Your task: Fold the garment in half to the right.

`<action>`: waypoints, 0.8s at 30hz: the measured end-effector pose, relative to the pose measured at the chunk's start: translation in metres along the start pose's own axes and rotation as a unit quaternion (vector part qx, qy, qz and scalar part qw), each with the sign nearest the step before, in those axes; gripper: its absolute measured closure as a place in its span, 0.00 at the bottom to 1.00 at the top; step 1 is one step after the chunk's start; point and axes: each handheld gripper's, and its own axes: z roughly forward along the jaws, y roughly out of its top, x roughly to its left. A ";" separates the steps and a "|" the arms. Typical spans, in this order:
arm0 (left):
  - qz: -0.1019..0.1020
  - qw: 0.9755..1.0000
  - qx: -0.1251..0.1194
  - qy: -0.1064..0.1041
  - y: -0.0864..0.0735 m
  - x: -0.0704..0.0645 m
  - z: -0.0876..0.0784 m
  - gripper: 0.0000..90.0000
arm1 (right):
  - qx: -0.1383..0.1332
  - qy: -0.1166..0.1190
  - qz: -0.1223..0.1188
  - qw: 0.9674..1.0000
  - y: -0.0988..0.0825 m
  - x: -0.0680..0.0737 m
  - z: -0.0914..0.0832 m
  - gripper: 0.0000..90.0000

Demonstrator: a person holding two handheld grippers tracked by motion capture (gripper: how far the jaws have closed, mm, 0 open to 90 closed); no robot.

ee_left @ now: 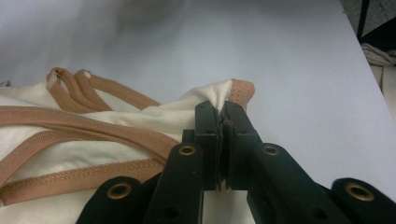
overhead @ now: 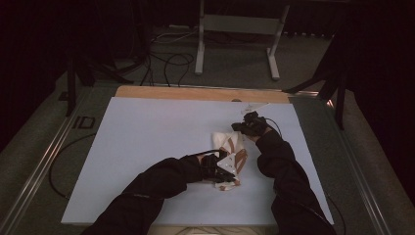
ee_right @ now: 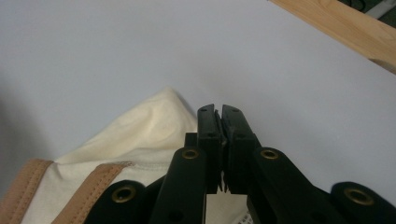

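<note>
A cream garment [overhead: 232, 147] with tan trim lies bunched right of the middle of the white-covered table [overhead: 147, 147]. My left gripper [overhead: 221, 177] is at its near end. In the left gripper view the left gripper [ee_left: 222, 109] is shut on a tan-trimmed corner of the garment [ee_left: 140, 116], and several tan straps [ee_left: 93, 88] trail off to the left. My right gripper [overhead: 243, 127] is at the garment's far end. In the right gripper view the right gripper [ee_right: 218, 110] is shut, and the cream garment [ee_right: 140, 130] rises in a peak and runs in under its jaws.
A wooden strip [overhead: 195, 93] edges the far side of the table, and the wooden strip [ee_right: 336, 23] is close to my right gripper. Beyond it a metal stand [overhead: 235, 39] and cables [overhead: 166, 61] are on the floor. The table's left half is bare white cover.
</note>
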 end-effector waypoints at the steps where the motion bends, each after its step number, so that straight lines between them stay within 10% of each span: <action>1: -0.001 1.000 -0.002 0.000 0.000 0.000 0.001 0.97 | 0.001 0.000 0.003 1.000 -0.002 -0.001 0.000 0.98; 24: -0.020 1.000 -0.007 0.002 -0.003 0.000 0.015 0.96 | 0.018 0.001 0.036 0.999 -0.033 -0.013 0.019 0.97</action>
